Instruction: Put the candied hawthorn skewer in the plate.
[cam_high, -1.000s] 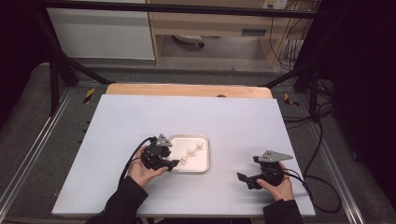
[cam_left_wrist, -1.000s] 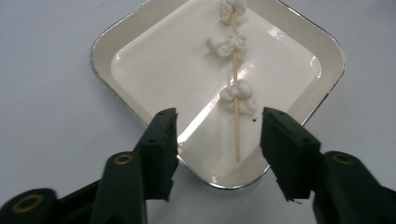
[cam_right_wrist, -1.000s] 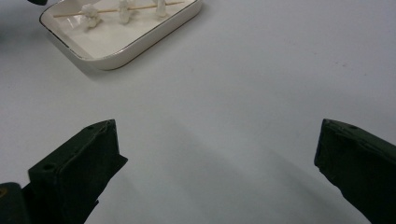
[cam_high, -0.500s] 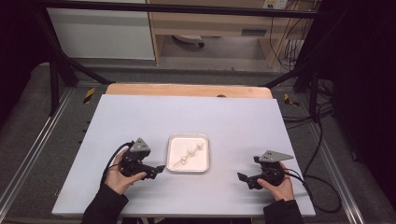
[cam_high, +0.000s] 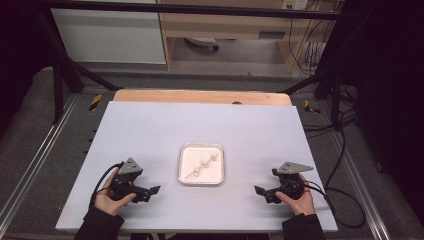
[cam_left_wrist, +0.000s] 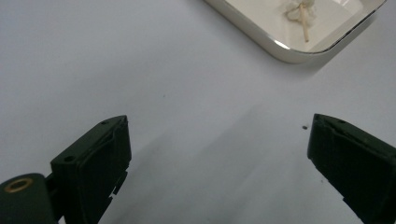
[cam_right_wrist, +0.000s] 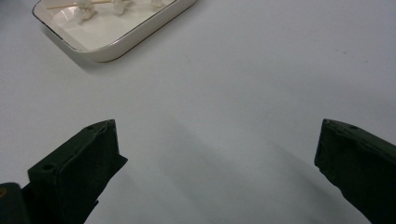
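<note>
White tray (cam_high: 201, 164) with a skewer (cam_high: 202, 165) of pale bits sits mid-desk (cam_high: 150, 130), left tongs (cam_high: 150, 192) and right tongs (cam_high: 262, 192) well apart on either side. Left gripper view: jaws have just been opening, now wide, nothing between them, tray (cam_left_wrist: 299, 51) ahead. Right gripper view: jaws gape too, empty.

table top (cam_high: 150, 135) pale lavender-grey, plain, tan wood strip at its 12 o'clock edge. tray (cam_high: 217, 176) glossy white, thin gold rim line. skewer (cam_high: 202, 166) light tan stick with off-white lumps. left gripper (cam_high: 150, 192) and right gripper (cam_high: 261, 192) black, grey plates on top.
</note>
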